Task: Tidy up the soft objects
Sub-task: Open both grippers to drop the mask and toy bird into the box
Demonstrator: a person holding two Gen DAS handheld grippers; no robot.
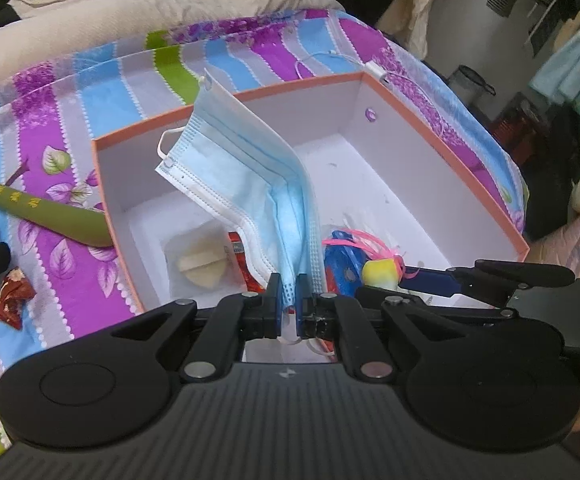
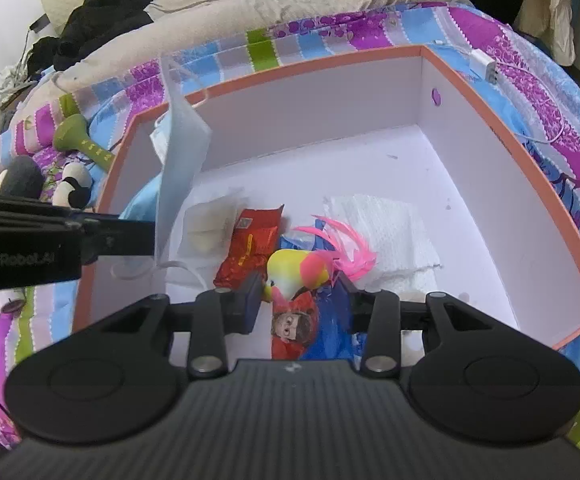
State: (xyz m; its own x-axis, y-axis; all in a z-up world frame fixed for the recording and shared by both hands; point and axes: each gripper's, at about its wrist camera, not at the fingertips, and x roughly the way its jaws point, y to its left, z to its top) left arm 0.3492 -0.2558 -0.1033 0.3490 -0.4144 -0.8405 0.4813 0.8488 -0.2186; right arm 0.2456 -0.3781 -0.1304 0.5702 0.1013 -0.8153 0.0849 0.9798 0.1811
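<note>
Face mask (image 1: 245, 176), light and floppy, hangs pinched by one edge in the left claw (image 1: 288, 300); right claw (image 2: 302, 300), half-open, straddles a squashy toy bird (image 2: 298, 270).

One box (image 2: 510, 152) — one mask (image 1: 249, 168), two plushies (image 2: 73, 190).

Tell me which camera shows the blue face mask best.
The left wrist view: the face mask fills its centre, pleats and ear loop clear, pinched in the left tongs above the box. The right wrist view shows it only side-on at its left, pale and blurred.
</note>
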